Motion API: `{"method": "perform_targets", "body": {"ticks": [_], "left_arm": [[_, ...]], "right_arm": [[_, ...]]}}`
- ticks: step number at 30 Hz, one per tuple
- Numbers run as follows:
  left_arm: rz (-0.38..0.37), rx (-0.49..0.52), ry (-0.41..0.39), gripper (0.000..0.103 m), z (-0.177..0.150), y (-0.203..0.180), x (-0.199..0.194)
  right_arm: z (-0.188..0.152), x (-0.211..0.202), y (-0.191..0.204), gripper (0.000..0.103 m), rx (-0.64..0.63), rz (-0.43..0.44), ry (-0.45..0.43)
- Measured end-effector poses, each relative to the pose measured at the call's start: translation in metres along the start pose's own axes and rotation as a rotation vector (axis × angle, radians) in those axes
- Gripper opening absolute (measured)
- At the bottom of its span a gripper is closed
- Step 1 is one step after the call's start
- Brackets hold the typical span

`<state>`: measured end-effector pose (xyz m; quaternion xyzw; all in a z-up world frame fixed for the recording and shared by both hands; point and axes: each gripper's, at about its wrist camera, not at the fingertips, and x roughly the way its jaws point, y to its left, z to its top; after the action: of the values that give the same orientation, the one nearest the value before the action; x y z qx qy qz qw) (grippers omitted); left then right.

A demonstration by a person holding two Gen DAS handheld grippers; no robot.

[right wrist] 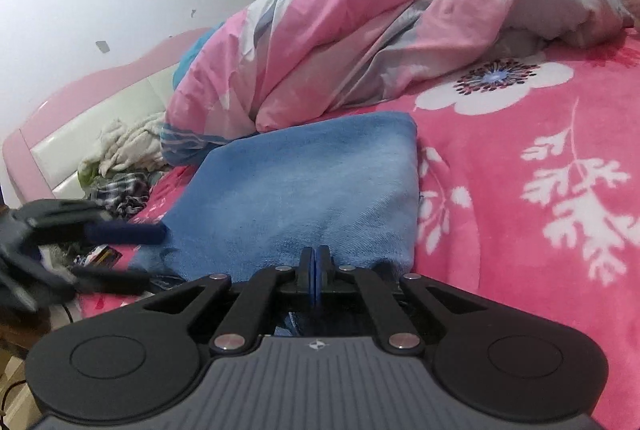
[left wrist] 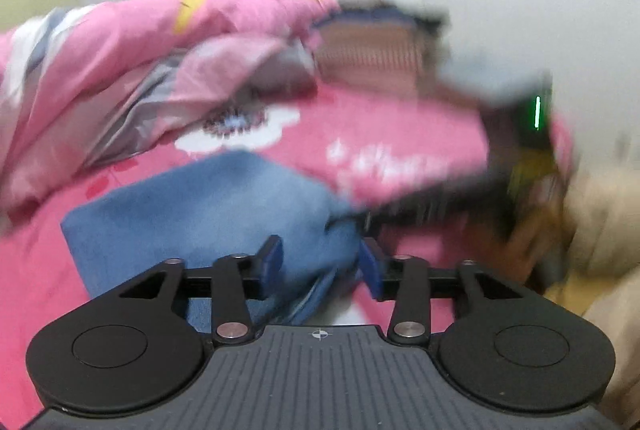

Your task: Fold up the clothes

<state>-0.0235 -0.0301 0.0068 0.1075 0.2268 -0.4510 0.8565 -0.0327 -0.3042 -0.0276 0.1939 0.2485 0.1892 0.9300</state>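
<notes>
Folded blue cloth (right wrist: 304, 185) runs lengthwise away from the right hand-held gripper (right wrist: 316, 270) pinching its near edge; left hand-held gripper (left wrist: 320, 266) spread.

One folded blue terry-cloth garment (right wrist: 308, 185) lies near on the bed. One pink floral bedsheet (right wrist: 528, 189) covers the mattress, and one bunched pink-and-grey quilt (right wrist: 340, 41) is heaped at the far side. Two black two-finger grippers show: the right gripper (right wrist: 316, 262) near, the left gripper (right wrist: 120, 254) at the left. One pile of crumpled whitish clothes (right wrist: 124, 145) sits far left, and one dark checked cloth (right wrist: 120, 189) lies just beside it.
</notes>
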Motion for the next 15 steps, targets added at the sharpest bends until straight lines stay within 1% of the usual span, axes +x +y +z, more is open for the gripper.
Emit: {"method": "perform_targets", "body": {"ticks": [2,3,4,7,9,11,12,13,14,15], "left_arm": [[0.047,0.047,0.0,0.059,0.004,-0.009,0.01],[0.071,0.071,0.0,0.06,0.006,-0.013,0.015],[0.095,0.096,0.0,0.06,0.008,-0.017,0.02],[0.113,0.248,0.081,0.06,0.002,-0.038,0.052],[0.146,0.326,0.123,0.059,-0.003,-0.048,0.067],[0.152,0.356,0.136,0.058,-0.007,-0.051,0.071],[0.152,0.353,0.136,0.055,-0.006,-0.05,0.071],[0.15,0.342,0.134,0.053,-0.005,-0.047,0.071],[0.146,0.325,0.131,0.048,-0.003,-0.044,0.069],[0.144,0.307,0.126,0.043,-0.001,-0.04,0.067]], "right_arm": [[0.001,-0.002,-0.001,0.0,0.023,0.004,-0.007],[0.002,-0.003,-0.003,0.0,0.042,0.011,-0.007],[0.004,-0.005,-0.005,0.0,0.062,0.018,-0.007],[0.01,-0.01,-0.009,0.0,0.121,0.038,-0.007],[0.015,-0.016,-0.013,0.001,0.156,0.053,-0.022],[0.021,-0.029,-0.017,0.004,0.172,0.059,-0.052],[0.024,-0.035,-0.019,0.008,0.171,0.056,-0.065],[0.027,-0.042,-0.02,0.017,0.171,0.054,-0.077],[0.027,-0.046,-0.02,0.022,0.154,0.049,-0.078],[0.027,-0.05,-0.02,0.029,0.136,0.045,-0.076]]}}
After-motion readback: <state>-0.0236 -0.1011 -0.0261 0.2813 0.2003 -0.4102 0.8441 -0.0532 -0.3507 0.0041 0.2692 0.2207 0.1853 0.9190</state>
